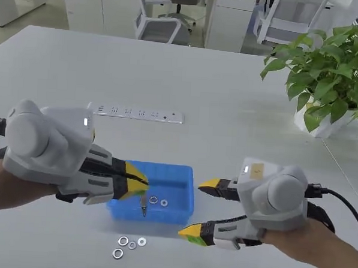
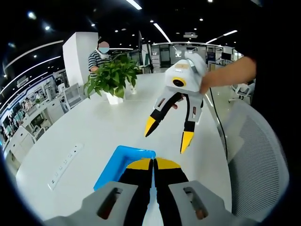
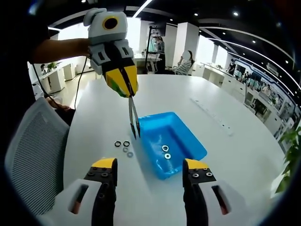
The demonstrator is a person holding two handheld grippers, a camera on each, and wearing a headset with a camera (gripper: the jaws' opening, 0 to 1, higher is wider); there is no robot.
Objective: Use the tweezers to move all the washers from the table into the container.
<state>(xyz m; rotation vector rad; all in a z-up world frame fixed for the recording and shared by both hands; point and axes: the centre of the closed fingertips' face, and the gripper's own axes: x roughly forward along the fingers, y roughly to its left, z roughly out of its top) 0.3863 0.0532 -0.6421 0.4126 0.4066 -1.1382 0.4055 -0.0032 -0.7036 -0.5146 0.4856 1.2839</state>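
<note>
Your left gripper (image 1: 135,181) is nearest on the left, held roughly level, its yellow-tipped jaws clenched on the tweezers (image 1: 143,207), which hang tip-down from them. In the right gripper view the tweezers (image 3: 134,117) drop from the left gripper (image 3: 121,81) with their points just over the container's near rim; whether they pinch anything cannot be told. Your right gripper (image 1: 196,208) comes in from the right, turned on its side so one jaw sits above the other. Its jaws are spread wide and hold nothing, their tips aimed at the container's right end and just short of it. In the left gripper view the right gripper (image 2: 168,134) hangs above the table with its jaws apart. On the bare white table (image 1: 240,113), closest to you, four loose washers (image 1: 128,245) lie in a small cluster just in front of the container, apart from both grippers. Past the container a white power strip (image 1: 138,114) lies flat. Farther right stands a leafy potted plant (image 1: 332,76), and beyond the table's far edge are office chairs (image 1: 164,22). The container (image 1: 177,170) is a shallow blue tray between the two grippers. Two washers (image 1: 158,201) lie side by side on its floor, just right of the tweezer points.
</note>
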